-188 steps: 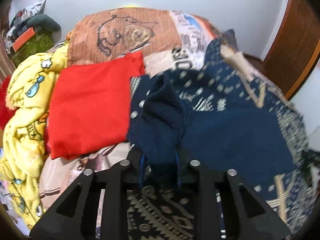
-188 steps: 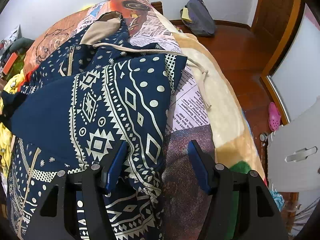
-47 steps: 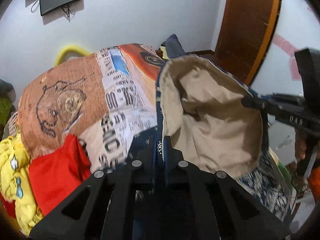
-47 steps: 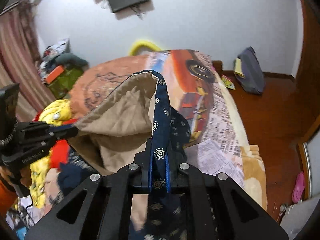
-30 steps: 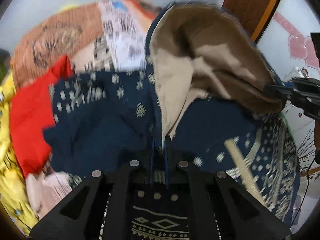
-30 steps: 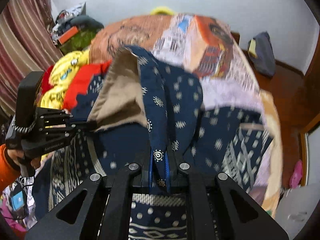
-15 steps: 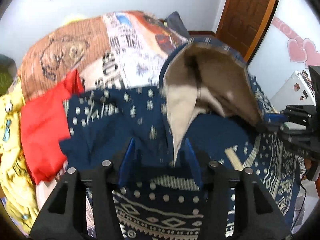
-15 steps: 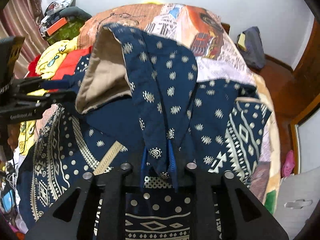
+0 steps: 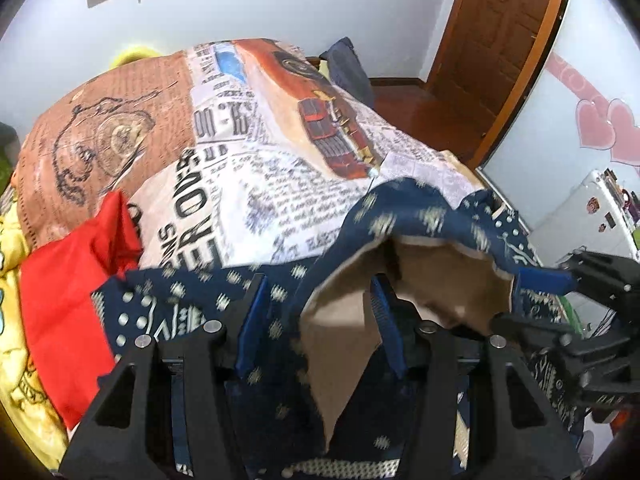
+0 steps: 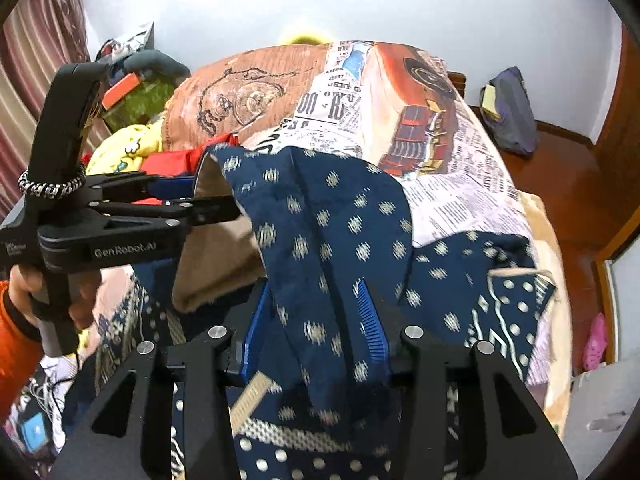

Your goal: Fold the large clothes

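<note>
My left gripper (image 9: 316, 320) and right gripper (image 10: 316, 320) both have jaws spread wide, gripping nothing; the navy patterned hoodie with tan lining (image 10: 340, 216) drapes between them on the bed with a newspaper-print cover (image 9: 240, 184). A folded red garment (image 9: 64, 304) lies beyond, to the left.

Hood (image 10: 320, 232) blocks both grippers' path; bare bedspread (image 9: 256, 184) beyond, passable.

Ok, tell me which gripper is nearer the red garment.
Left. The left gripper hangs just right of the red garment; the right gripper is farther off, beyond the hood.
</note>
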The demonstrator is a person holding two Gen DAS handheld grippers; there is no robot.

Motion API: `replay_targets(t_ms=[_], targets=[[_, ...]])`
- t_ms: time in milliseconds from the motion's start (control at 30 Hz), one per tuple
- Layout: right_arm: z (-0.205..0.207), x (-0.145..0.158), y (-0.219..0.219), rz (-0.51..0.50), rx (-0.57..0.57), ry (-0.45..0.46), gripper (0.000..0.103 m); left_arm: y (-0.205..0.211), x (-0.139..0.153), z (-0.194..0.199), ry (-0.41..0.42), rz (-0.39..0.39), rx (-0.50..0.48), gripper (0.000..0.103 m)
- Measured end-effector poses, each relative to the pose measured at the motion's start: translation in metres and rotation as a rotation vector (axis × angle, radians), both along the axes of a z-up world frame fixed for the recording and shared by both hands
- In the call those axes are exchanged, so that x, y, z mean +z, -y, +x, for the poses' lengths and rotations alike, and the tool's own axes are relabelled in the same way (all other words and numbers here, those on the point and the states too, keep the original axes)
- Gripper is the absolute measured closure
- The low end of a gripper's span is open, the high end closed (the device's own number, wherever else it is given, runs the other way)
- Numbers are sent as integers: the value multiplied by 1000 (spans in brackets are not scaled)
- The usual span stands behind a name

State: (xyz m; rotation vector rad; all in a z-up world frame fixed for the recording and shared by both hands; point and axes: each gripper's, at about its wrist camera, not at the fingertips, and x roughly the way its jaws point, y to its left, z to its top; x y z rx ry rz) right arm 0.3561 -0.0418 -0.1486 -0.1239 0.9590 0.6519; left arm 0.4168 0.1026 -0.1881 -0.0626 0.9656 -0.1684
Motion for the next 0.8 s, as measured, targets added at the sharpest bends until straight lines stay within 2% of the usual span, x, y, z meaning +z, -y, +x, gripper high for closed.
replay_targets(t_ms=[100,167,233,267,300,333,367,433,600,800], targets=[[7,-3,-4,15,0,-7,62,4,0,7,18,11,-10,52],[13,-5,-4,26,-6,-12,62,7,1,10,28,15,-15,61],[16,-7,-3,45,-2,-29,62,9,1,13,29,12,-27,77],[18,-7,-3,57,2,-42,63,10,2,14,33,10,-26,81],[19,-7,-3,62,3,-43,63,10,3,13,37,7,-28,91],[18,-7,-2,63,5,-38,69,10,3,13,37,2,-33,95],[19,-6,-2,63,7,-35,77,9,4,11,37,-1,-36,95],[18,-5,0,75,19,-56,87,10,9,3,45,-19,-46,97],[3,13,10,138,46,-57,91,14,28,-27,74,-74,-111,97],[-28,35,14,130,132,-35,91,23,44,-72,94,-57,-192,98]])
